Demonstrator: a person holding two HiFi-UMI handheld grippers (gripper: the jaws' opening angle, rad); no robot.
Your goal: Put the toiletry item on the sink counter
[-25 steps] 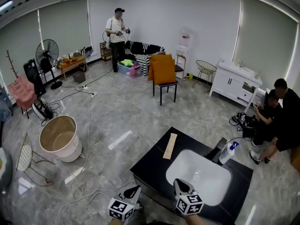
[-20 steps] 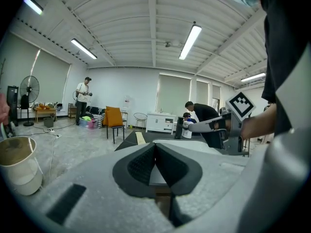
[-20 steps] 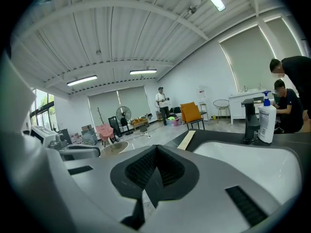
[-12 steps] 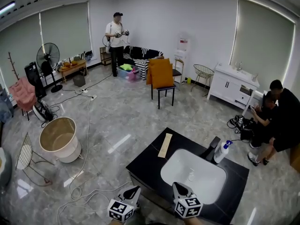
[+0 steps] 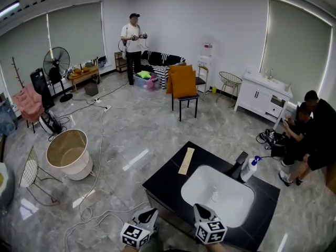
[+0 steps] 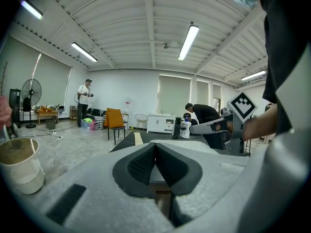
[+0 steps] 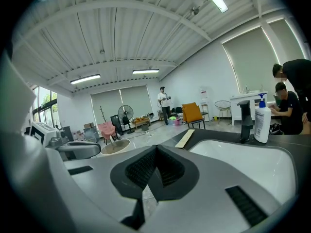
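A white pump bottle with a blue top (image 5: 249,168) stands upright on the black sink counter (image 5: 164,181), just right of the black faucet (image 5: 239,165). It also shows in the left gripper view as the bottle (image 6: 185,129) and in the right gripper view as the bottle (image 7: 263,119). My left gripper (image 5: 151,213) and right gripper (image 5: 200,208) hang low at the counter's near edge, well short of the bottle. The left gripper (image 6: 155,145) is shut on nothing. The right gripper (image 7: 156,149) is also shut and empty.
A white basin (image 5: 218,196) is set in the counter, with a light wooden strip (image 5: 186,160) lying at its far left. A beige tub (image 5: 68,154) and cables are on the floor to the left. An orange chair (image 5: 183,83) stands beyond. Two people (image 5: 310,135) crouch at the right.
The head view has shifted a little, so the counter sits slightly more to the left. Both grippers stay shut at the bottom edge. The bottle has not moved.
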